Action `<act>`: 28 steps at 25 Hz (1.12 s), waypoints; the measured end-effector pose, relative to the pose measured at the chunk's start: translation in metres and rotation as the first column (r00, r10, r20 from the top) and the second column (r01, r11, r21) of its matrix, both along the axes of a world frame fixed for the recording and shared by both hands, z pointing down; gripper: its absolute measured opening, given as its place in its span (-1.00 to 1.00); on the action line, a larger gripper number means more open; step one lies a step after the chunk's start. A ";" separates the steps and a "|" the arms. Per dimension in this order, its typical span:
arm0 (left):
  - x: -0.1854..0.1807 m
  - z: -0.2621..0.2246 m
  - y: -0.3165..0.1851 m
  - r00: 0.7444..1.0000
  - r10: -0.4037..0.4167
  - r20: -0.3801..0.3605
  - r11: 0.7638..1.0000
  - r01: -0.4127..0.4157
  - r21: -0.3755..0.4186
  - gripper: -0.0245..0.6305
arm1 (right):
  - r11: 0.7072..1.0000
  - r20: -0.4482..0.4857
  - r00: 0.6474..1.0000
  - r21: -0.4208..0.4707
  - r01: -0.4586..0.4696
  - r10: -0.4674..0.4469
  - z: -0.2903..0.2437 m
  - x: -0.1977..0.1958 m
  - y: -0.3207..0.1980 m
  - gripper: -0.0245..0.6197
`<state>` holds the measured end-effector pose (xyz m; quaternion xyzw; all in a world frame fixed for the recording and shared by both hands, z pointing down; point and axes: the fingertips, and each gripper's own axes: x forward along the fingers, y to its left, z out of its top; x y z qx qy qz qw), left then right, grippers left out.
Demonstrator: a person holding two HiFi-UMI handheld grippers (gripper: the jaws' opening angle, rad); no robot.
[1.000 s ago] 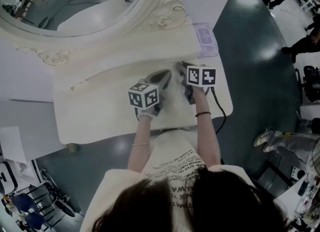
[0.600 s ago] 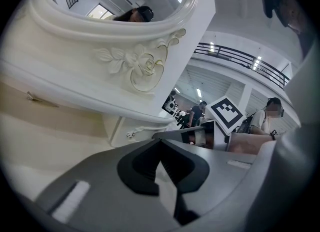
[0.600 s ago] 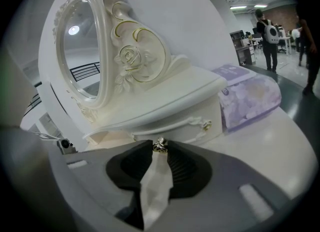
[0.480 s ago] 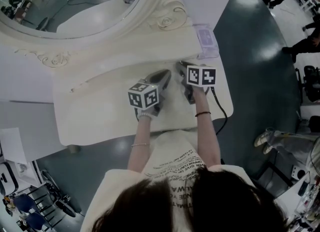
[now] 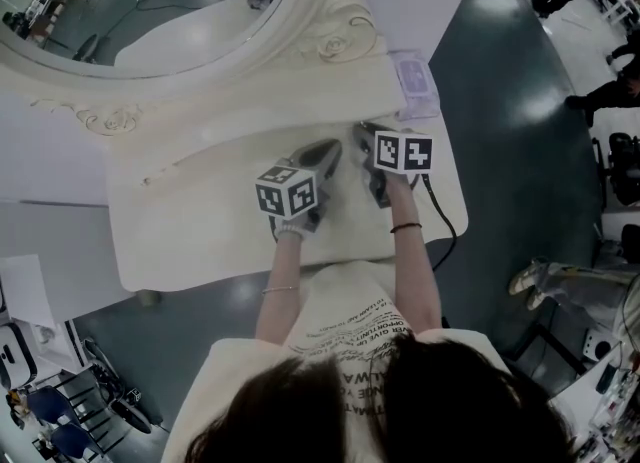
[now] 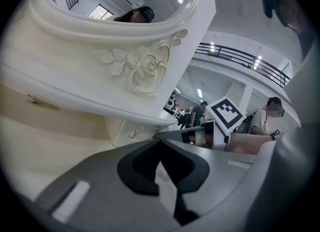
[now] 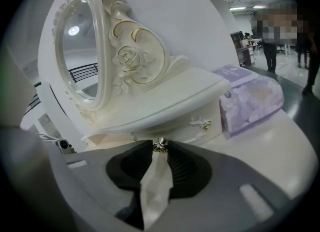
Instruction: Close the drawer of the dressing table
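The cream dressing table (image 5: 180, 231) fills the middle of the head view, with its oval mirror (image 5: 150, 1) in the upper left of the frame. A lilac tissue box (image 5: 414, 81) stands at the table's upper right corner. Both grippers lie side by side over the tabletop at frame centre, pointing up toward the low tier beneath the mirror.

The right gripper (image 7: 160, 148) is clenched on a small golden drawer knob (image 7: 160, 145), which sits pinched between its jaw tips at lower centre of the right gripper view. The drawer (image 7: 145, 137) it belongs to lies in that tier, just left of a second small drawer front with a bow-shaped pull (image 7: 200, 123). Most of it is hidden behind the jaws, so how far out it stands cannot be told.

The left gripper (image 6: 160, 143) has its jaw tips pressed together on nothing, hanging near the table's edge, apart from the tier
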<state>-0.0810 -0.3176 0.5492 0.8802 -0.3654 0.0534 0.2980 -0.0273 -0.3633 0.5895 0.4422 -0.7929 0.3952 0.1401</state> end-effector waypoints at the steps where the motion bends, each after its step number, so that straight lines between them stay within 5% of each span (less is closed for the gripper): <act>1: -0.001 0.000 0.000 1.000 -0.001 0.000 1.000 0.001 0.001 -0.93 | 1.000 0.000 1.000 0.001 -0.001 0.001 0.000 0.000 0.000 -0.61; 28: 0.001 -0.001 0.000 1.000 0.005 0.002 1.000 -0.005 0.000 -0.93 | 0.999 0.008 1.000 0.026 0.020 -0.020 0.001 -0.005 0.000 -0.56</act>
